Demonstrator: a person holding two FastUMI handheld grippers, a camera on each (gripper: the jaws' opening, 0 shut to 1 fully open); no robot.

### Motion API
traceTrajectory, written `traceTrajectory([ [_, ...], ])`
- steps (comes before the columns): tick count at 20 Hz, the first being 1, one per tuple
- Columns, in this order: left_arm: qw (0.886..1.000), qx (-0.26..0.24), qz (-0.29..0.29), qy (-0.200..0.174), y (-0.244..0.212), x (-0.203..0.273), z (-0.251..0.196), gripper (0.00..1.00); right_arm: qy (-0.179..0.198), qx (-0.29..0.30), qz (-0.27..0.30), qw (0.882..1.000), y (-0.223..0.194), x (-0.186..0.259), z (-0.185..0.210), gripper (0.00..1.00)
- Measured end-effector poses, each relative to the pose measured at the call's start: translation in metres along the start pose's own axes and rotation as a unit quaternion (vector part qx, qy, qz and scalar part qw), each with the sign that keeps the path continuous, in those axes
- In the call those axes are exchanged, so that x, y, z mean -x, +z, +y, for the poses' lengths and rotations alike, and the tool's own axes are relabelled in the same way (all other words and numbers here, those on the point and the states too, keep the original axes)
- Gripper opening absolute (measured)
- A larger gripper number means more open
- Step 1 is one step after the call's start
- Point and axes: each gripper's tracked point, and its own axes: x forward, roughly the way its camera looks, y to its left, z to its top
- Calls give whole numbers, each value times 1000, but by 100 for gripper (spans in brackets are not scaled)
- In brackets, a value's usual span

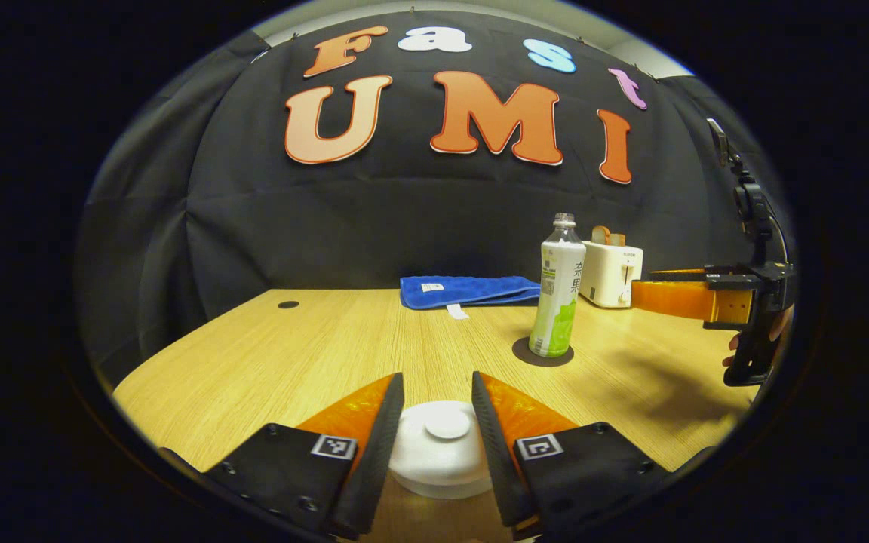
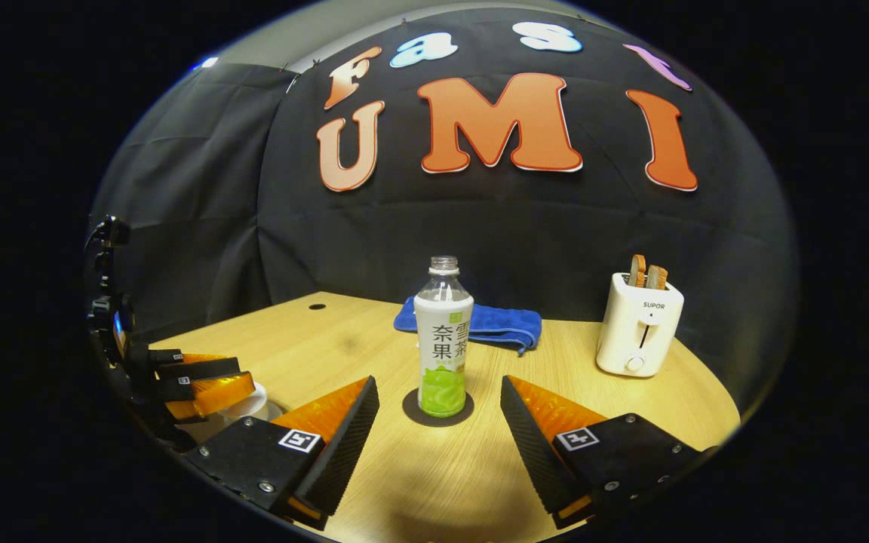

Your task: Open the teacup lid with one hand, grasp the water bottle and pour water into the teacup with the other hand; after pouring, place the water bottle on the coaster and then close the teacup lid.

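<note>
Light wooden table [image 1: 268, 347] carries everything. At the back edge a folded blue towel [image 1: 468, 290] lies flat, and right of it a white two-slot toaster [image 2: 640, 324] stands with toast poking out of the slots.

Clear plastic water bottle with white-and-green label [image 2: 443, 339], no cap on, stands upright on the round dark coaster [image 2: 412, 411], near table centre.

My right gripper [image 2: 440, 422] is wide open, holds nothing, touches nothing. The bottle shows in the gap between its fingers but farther off, clear of both. In the left gripper view this gripper [image 1: 634, 292] hangs above the table, right of the bottle, in front of the toaster, held by my hand [image 1: 751, 351].

My left gripper [image 1: 438, 411] is part open, fingers either side of the white round teacup lid with a small knob [image 1: 442, 434]. Fingers sit just beside the lid; can't tell whether both actually press it. Lid is on the white teacup [image 2: 250, 407], seen in the right gripper view under the left gripper at the table's near-left edge.
</note>
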Motion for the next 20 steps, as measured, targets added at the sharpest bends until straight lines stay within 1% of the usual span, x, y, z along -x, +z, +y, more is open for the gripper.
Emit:
traceTrajectory([
  [1,1000,-1,-6,0,4,2,-2,70,-1,-2,-3,1000,0,4,2,98],
  [2,1000,-9,-6,1,7,3,-4,81,-5,-2,-6,1000,1,10,1,98],
  [4,1000,-23,-10,6,14,5,-5,85,-18,2,-11,1000,2,23,1,98],
  [5,1000,-22,-17,7,22,7,-7,84,-24,2,-13,1000,0,28,2,98],
  [6,999,-22,-29,12,30,10,-6,90,-26,2,-14,1000,-2,33,5,98],
  [7,999,-22,-42,16,38,12,-6,92,-27,4,-15,1000,-4,38,8,98],
  [8,998,-22,-54,20,47,16,-5,95,-27,7,-17,999,-4,41,10,98],
  [10,997,-21,-71,19,64,20,-10,97,-27,10,-19,999,-5,49,13,98],
  [12,996,-19,-90,20,82,27,-11,97,-25,8,-19,999,-6,54,15,98],
  [13,995,-18,-99,22,91,30,-11,94,-23,6,-20,1000,-4,58,17,98],
  [15,993,-11,-116,28,108,37,-9,99,-19,2,-25,999,0,64,21,98],
  [16,992,-4,-123,26,116,41,-9,97,-17,1,-29,999,3,66,23,98],
  [17,991,0,-127,27,125,43,-6,97,-16,0,-31,999,6,67,24,98],
  [19,990,0,-137,40,141,52,8,97,-14,-2,-34,999,10,72,25,98],
  [20,989,-5,-141,48,148,56,15,95,-12,-3,-36,999,13,75,26,98],
])
